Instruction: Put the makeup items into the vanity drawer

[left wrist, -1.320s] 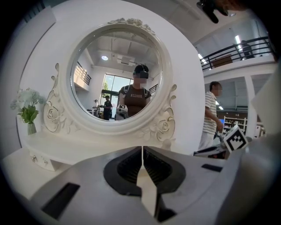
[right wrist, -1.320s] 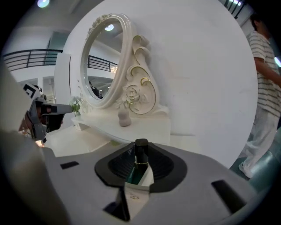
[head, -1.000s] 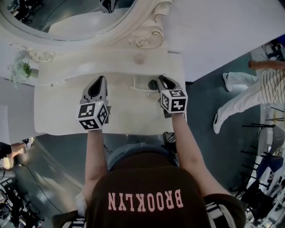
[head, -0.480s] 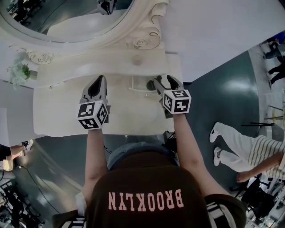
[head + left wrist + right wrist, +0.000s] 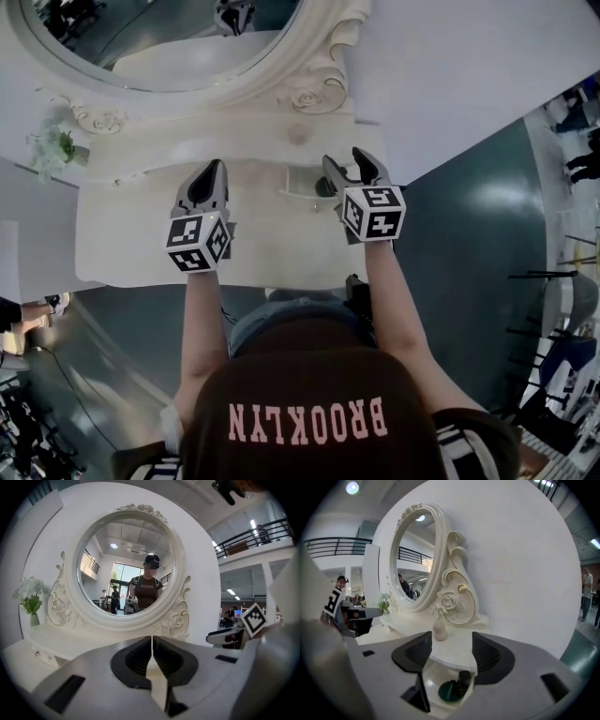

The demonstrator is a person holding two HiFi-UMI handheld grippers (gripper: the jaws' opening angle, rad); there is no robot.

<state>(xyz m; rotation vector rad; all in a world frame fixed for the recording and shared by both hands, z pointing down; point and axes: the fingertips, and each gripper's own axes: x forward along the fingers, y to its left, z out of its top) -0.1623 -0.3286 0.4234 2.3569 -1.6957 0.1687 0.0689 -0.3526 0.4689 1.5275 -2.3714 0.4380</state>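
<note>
Jaws on the right gripper (image 5: 344, 161) are standing wide apart, having just been opening, and nothing is sitting between the pads. It is hovering over the open drawer (image 5: 432, 673) at the right end of the vanity (image 5: 272, 246). Inside the drawer a dark green item (image 5: 450, 692) is lying with a black item (image 5: 464, 680) just beside it on the right. A pink sponge (image 5: 439, 630) is standing upright on the shelf (image 5: 225, 141) just beyond the drawer, below the rose carving on the frame of the mirror (image 5: 124, 569). The left gripper (image 5: 212, 171) is hovering over the vanity top to the left of the drawer, its jaws pressing together with nothing in them. White flowers (image 5: 30, 597) are standing at the far left of the shelf, and a person's reflection is showing in the mirror glass.
</note>
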